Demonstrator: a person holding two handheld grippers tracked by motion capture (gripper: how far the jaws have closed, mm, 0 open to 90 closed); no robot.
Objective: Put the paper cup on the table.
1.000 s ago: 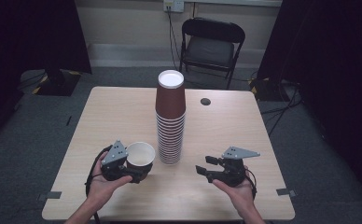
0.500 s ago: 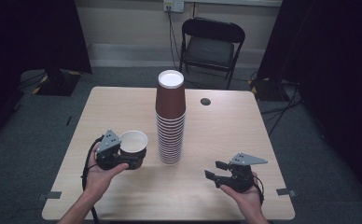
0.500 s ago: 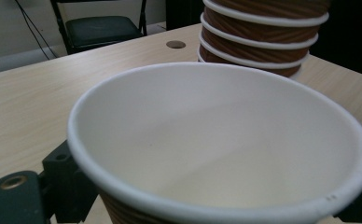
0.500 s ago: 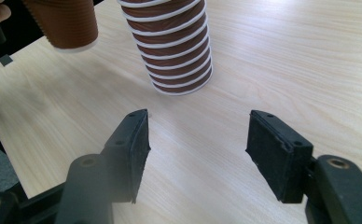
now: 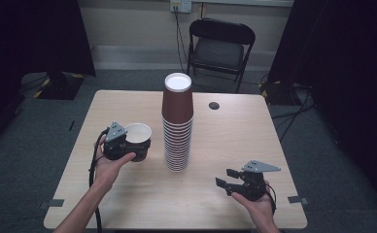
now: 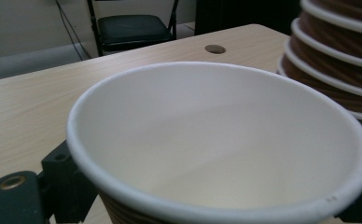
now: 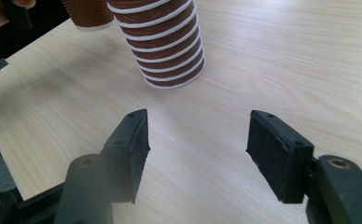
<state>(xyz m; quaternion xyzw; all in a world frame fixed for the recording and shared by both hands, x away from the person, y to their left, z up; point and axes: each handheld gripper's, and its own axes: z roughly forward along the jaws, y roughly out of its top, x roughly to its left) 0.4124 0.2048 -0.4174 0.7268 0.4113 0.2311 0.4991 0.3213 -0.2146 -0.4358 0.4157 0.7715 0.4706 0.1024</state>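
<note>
A tall stack of brown paper cups (image 5: 178, 124) stands upside down at the table's middle, and its lower rims show in the right gripper view (image 7: 167, 44). My left gripper (image 5: 137, 146) is shut on a single brown cup (image 5: 138, 135), mouth up with a white inside (image 6: 216, 140), held left of the stack just above the table. My right gripper (image 5: 228, 178) hovers open near the front right of the table, its black pads (image 7: 135, 140) spread with bare wood between them.
The light wooden table (image 5: 235, 131) has a small dark round hole cover (image 5: 214, 105) behind the stack. A black folding chair (image 5: 219, 46) stands beyond the far edge. Grey floor and dark curtains surround the table.
My left gripper has carried the cup away from me and turned its mouth upward. My right gripper has drawn back toward the table's front right corner.
</note>
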